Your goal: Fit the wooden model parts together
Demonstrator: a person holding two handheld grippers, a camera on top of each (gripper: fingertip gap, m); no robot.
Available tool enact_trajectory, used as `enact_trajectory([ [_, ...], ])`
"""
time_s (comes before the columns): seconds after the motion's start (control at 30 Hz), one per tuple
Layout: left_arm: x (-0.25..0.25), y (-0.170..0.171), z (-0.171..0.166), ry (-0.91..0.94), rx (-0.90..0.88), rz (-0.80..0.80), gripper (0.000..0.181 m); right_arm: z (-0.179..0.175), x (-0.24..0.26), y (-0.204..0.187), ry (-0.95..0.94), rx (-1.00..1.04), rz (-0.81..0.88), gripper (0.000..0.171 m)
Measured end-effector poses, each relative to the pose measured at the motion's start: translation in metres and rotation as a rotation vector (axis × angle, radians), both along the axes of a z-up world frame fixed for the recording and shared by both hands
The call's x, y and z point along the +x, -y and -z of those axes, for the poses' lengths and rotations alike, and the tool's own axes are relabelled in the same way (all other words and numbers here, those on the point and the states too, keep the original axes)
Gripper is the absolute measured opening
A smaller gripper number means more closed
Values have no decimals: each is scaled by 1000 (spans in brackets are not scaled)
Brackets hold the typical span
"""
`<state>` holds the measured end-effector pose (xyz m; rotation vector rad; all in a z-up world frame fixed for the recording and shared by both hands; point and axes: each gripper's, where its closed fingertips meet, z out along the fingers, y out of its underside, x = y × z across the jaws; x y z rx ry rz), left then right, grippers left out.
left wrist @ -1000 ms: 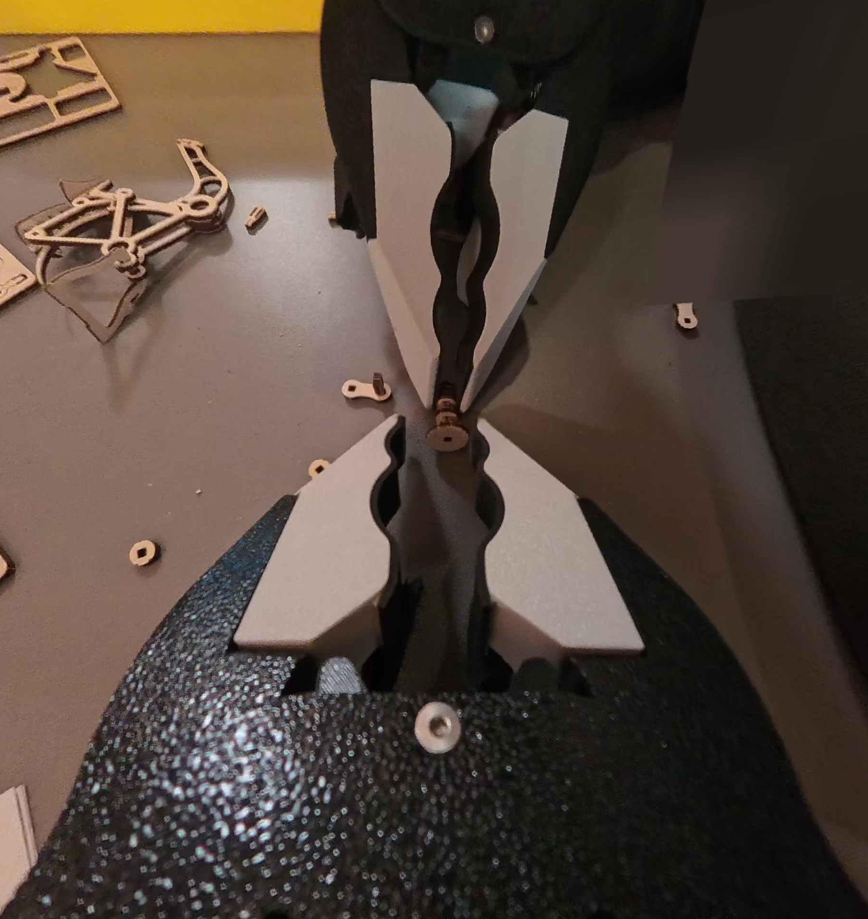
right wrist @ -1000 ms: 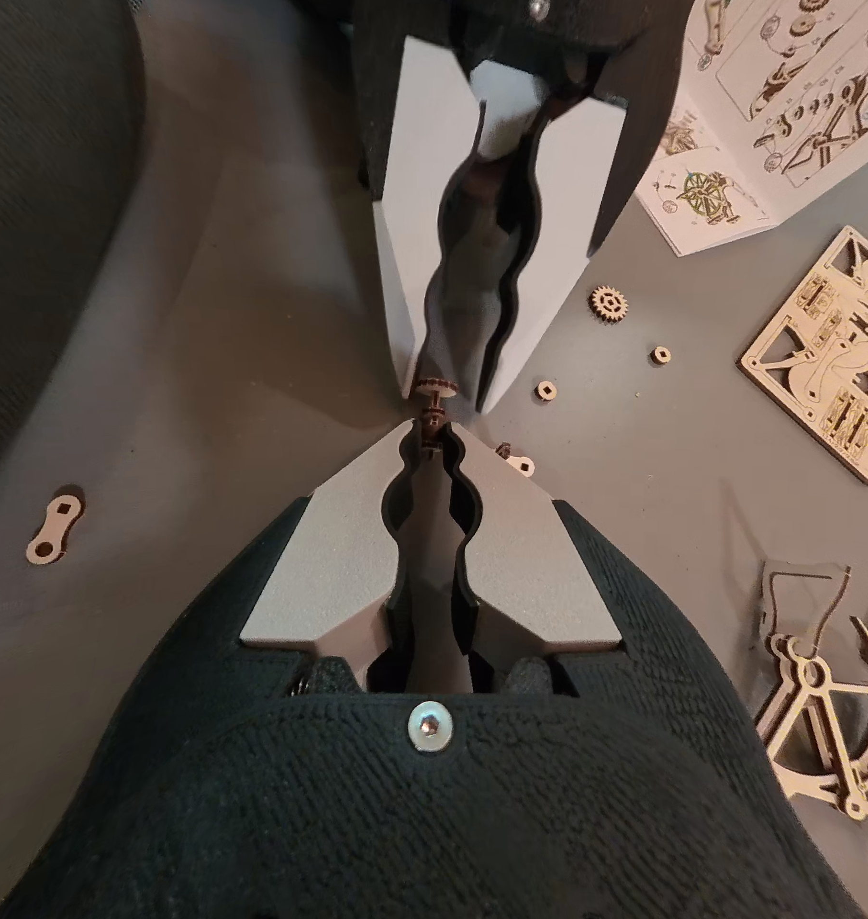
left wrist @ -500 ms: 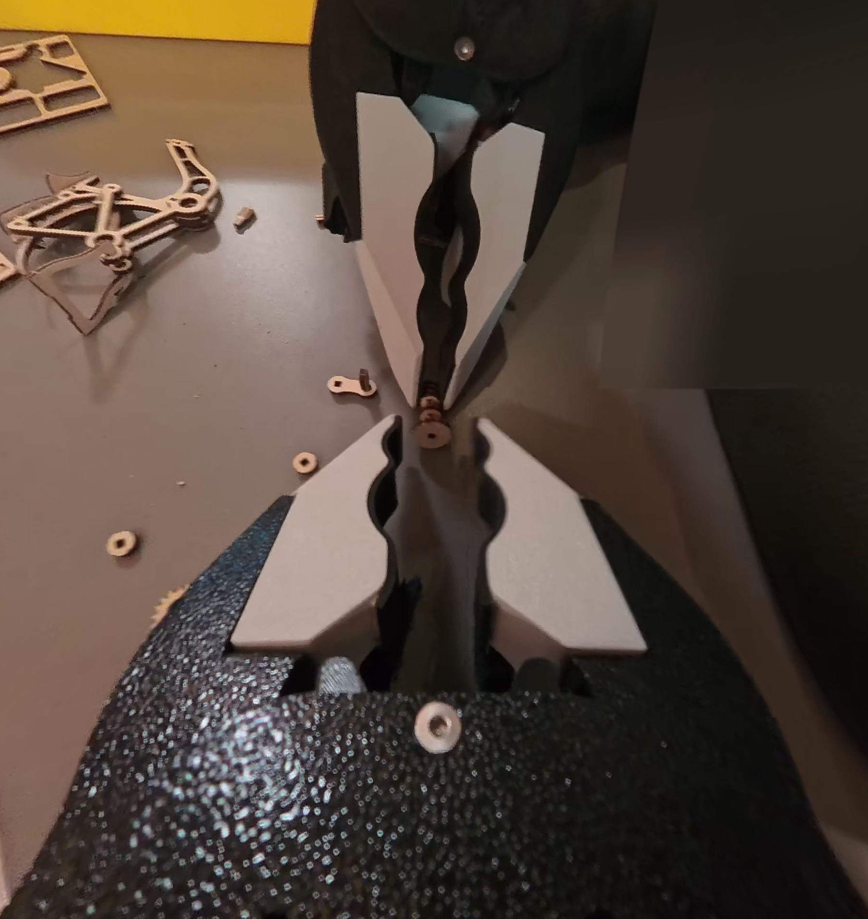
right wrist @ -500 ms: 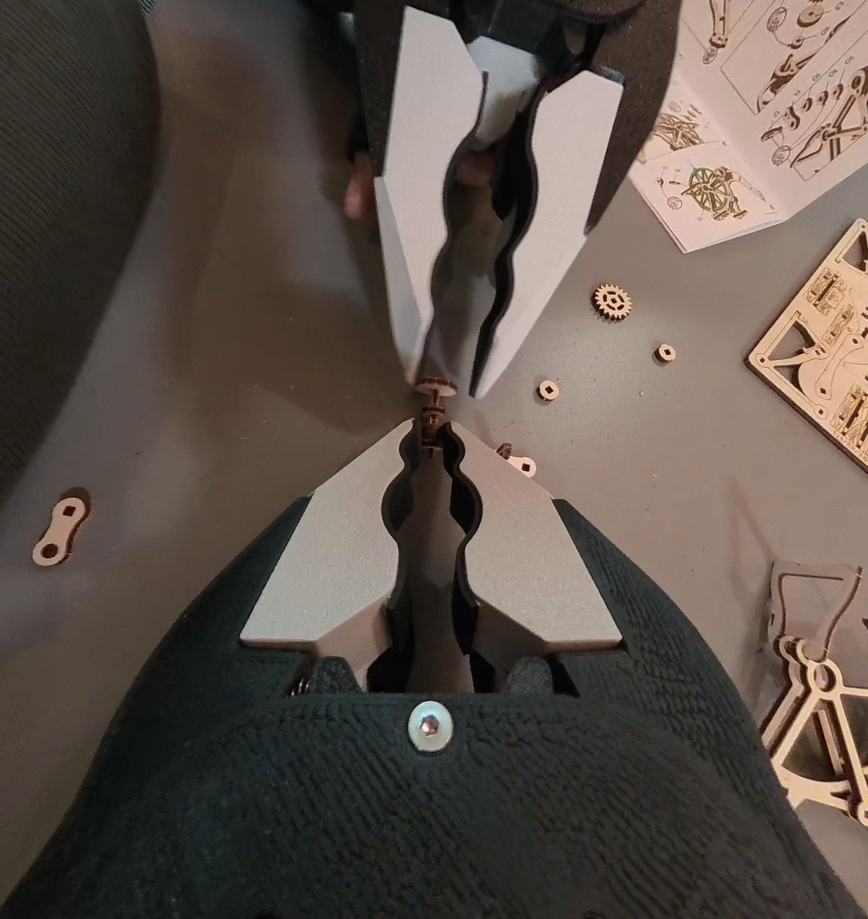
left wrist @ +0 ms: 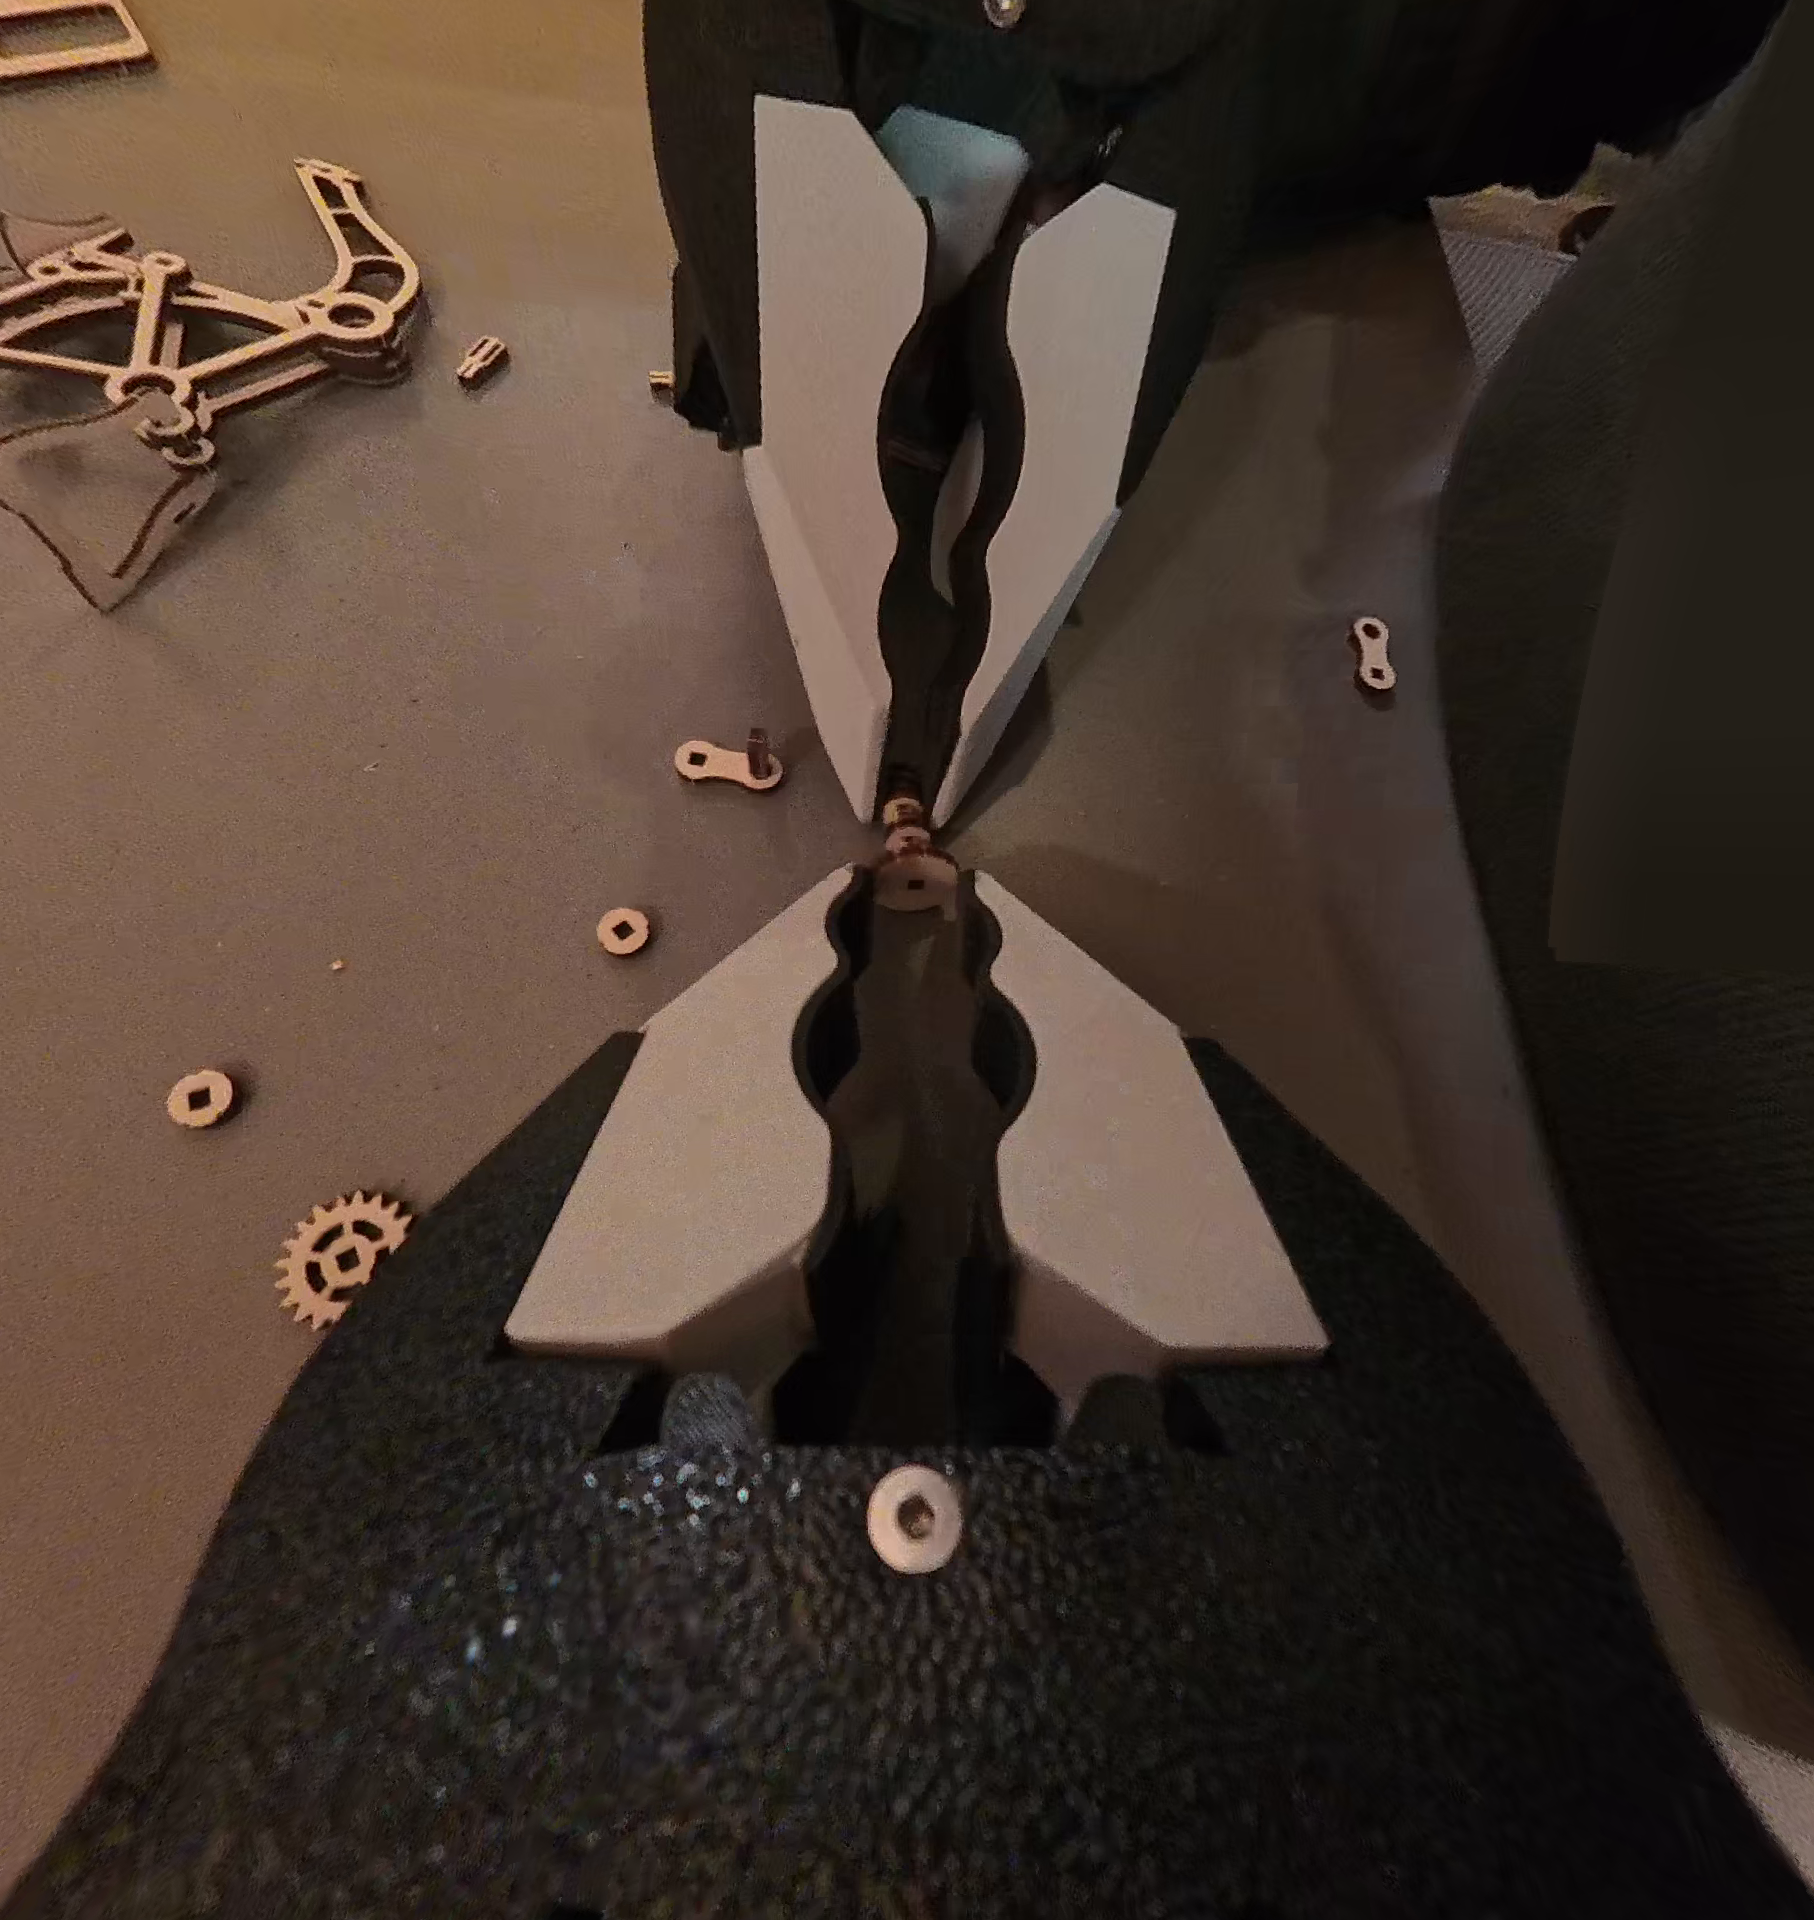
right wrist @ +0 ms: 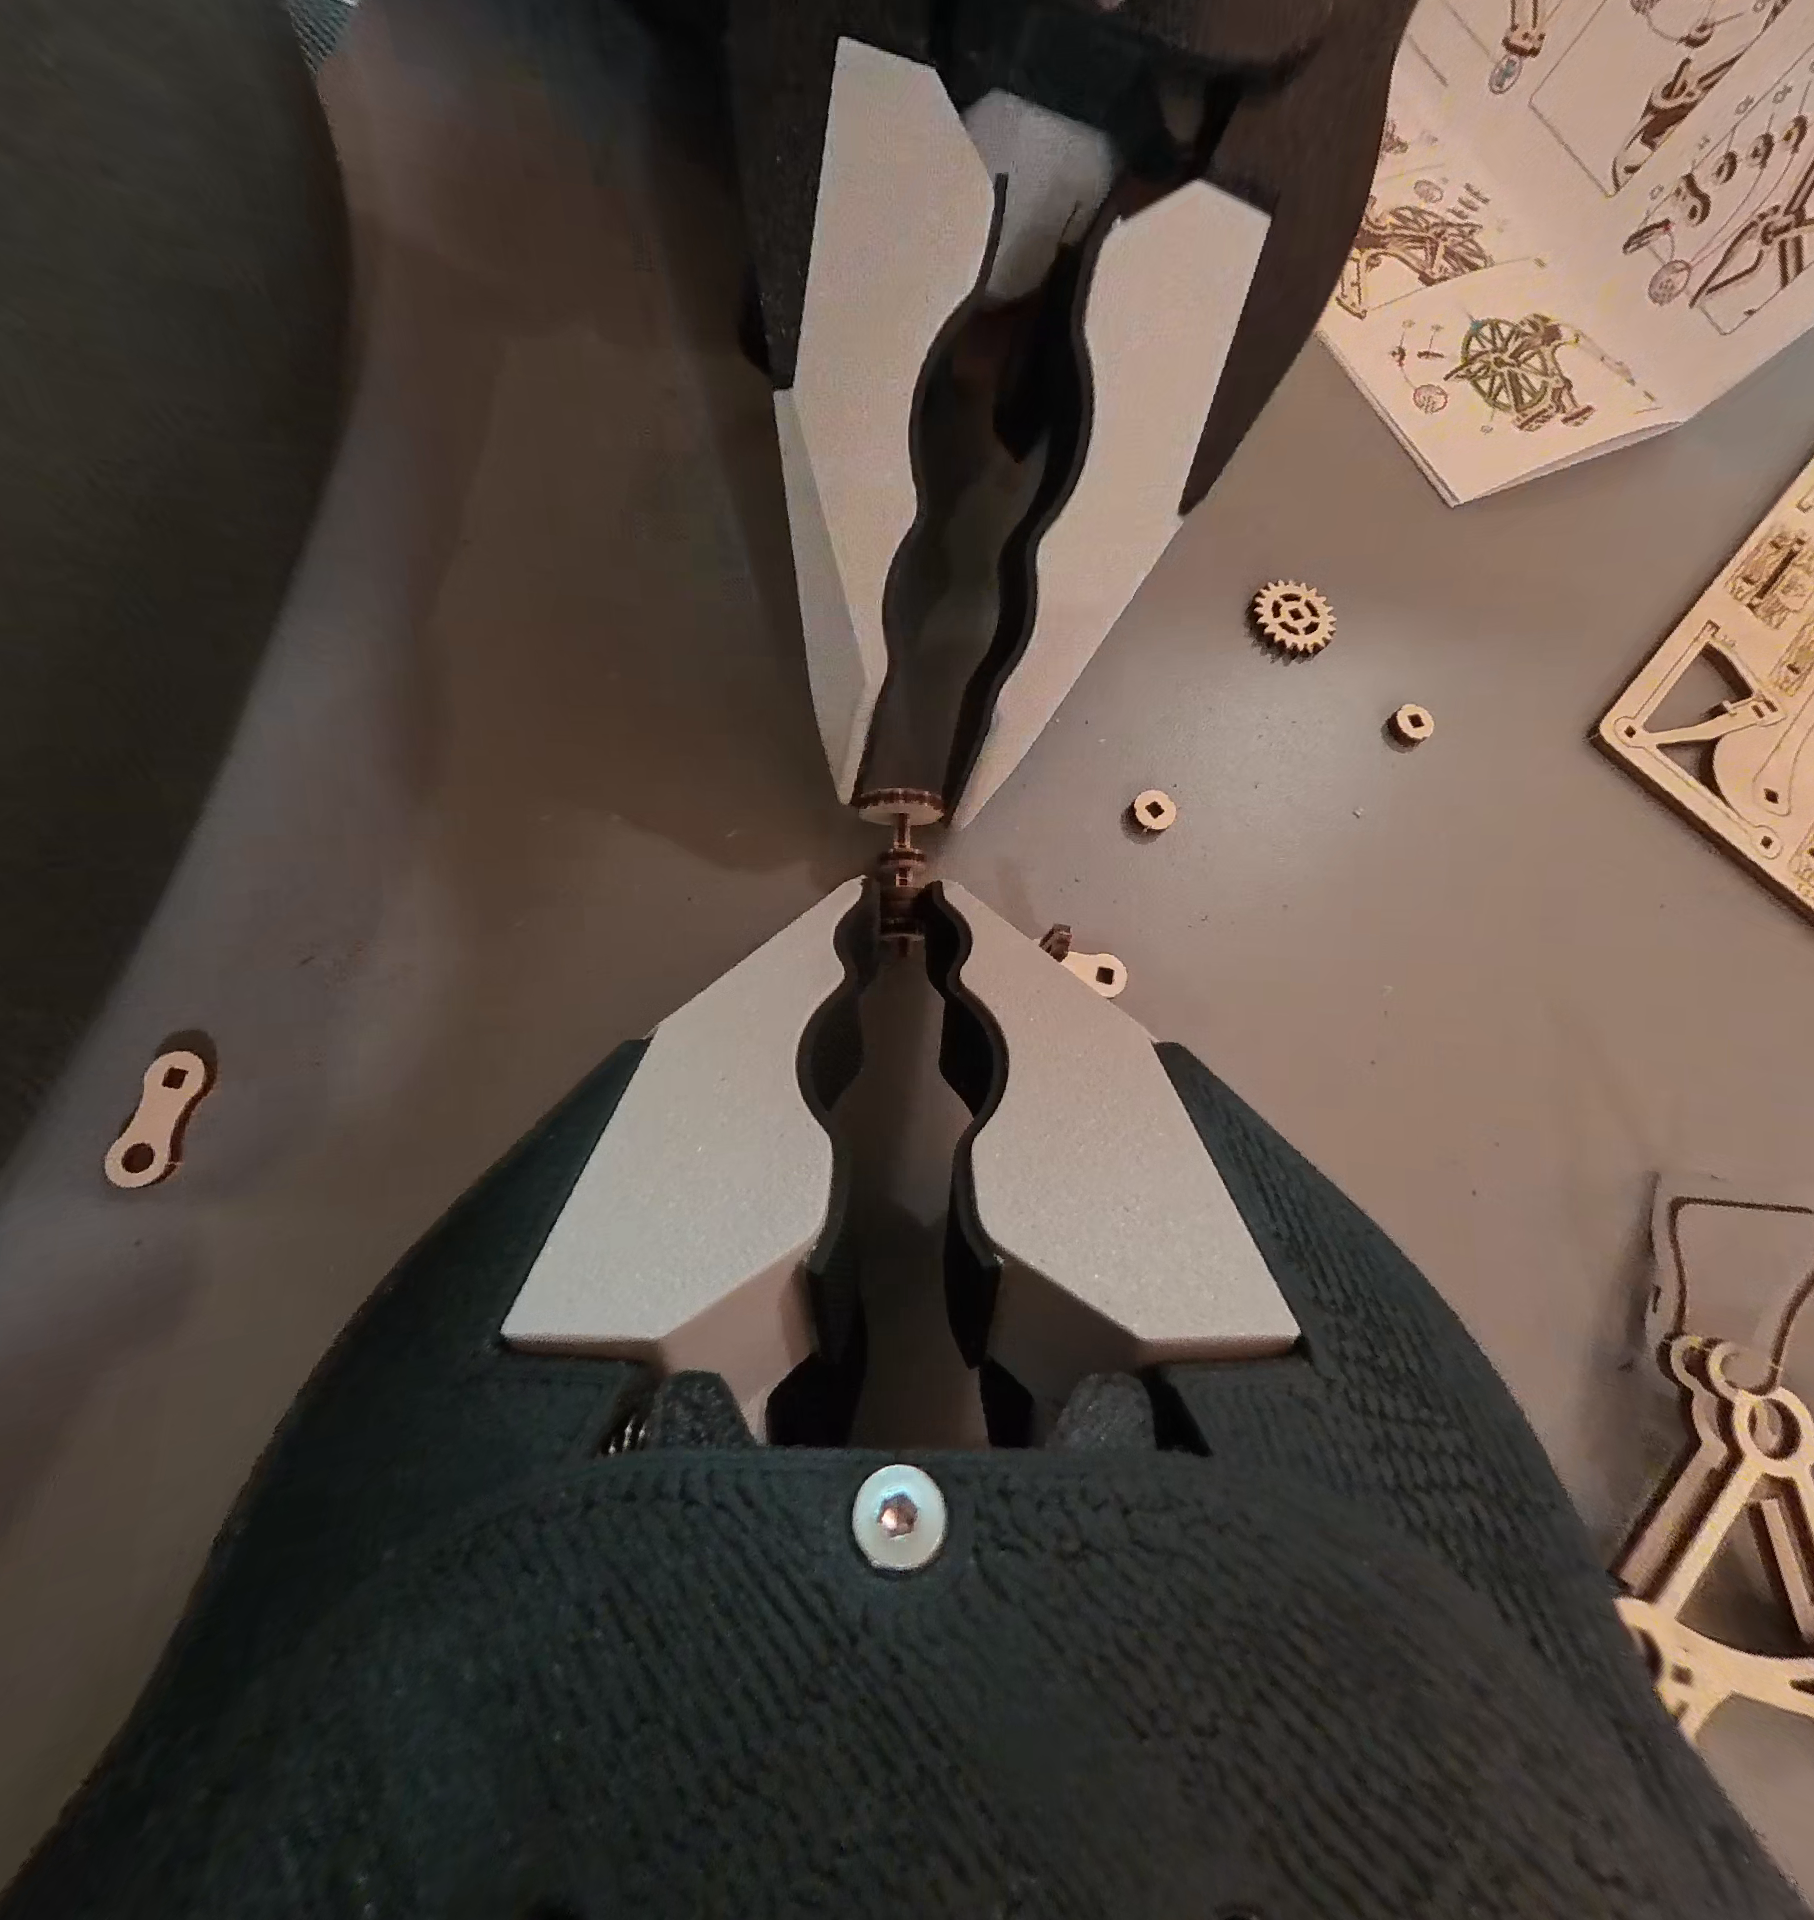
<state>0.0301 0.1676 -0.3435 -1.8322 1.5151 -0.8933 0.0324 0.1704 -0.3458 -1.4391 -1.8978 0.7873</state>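
I observe my left gripper [left wrist: 915, 883] pinching the wooden disc [left wrist: 915, 871] at one end of a small axle assembly [right wrist: 897, 868], tip to tip with my right gripper [right wrist: 895, 914], which is clamped on the opposite end. The assembly is held above the grey table [left wrist: 363, 727], with a loose gear [left wrist: 340, 1257] and link [right wrist: 160, 1122] lying apart.

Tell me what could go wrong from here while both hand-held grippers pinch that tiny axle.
1. The thin axle between the left hand-held gripper and right hand-held gripper could snap if they go off line.
2. The disc sits only at the fingertips and could slip among loose washers.
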Motion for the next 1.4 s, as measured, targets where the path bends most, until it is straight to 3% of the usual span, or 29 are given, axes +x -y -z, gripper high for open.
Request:
enact_trajectory([
  [1.1,3,0,1,-3,-9,22,14,0,-2,1,7,-13,7,6],
  [1.2,1,-9,-6,42,26,-37,15,-5,-2,-7,-39,18,49,7],
  [1.33,0,-26,-32,197,107,-148,58,-48,-3,-22,-321,-62,122,6],
  [1.4,5,-25,-50,319,128,-155,61,-71,-1,-23,-469,-132,122,6],
])
